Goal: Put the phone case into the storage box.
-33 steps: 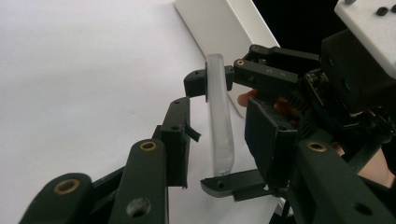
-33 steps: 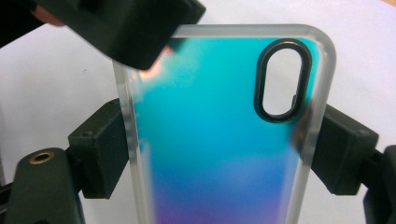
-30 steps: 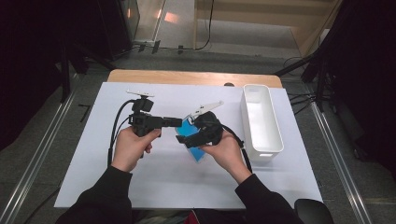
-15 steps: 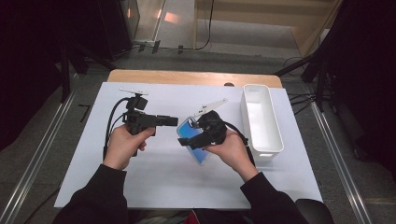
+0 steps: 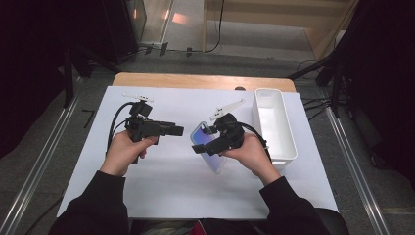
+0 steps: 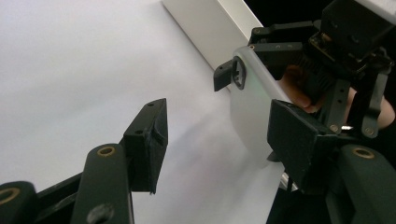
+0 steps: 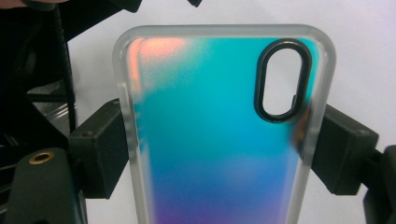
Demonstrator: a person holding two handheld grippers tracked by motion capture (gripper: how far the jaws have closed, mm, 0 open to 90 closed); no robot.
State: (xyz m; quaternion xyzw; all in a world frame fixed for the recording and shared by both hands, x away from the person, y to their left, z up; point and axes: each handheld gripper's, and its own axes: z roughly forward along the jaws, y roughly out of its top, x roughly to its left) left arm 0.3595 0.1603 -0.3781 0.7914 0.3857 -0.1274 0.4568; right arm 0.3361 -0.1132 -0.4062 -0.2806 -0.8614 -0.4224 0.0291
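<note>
The right hand-held gripper (image 7: 219,154) clamps the phone case (image 7: 219,140) by its side edges. The left hand-held gripper (image 6: 219,144), jaws just opening and empty, should keep clear before regrasping squarely.

We can read no text, label, brand, number or sign on anything in these views.
</note>
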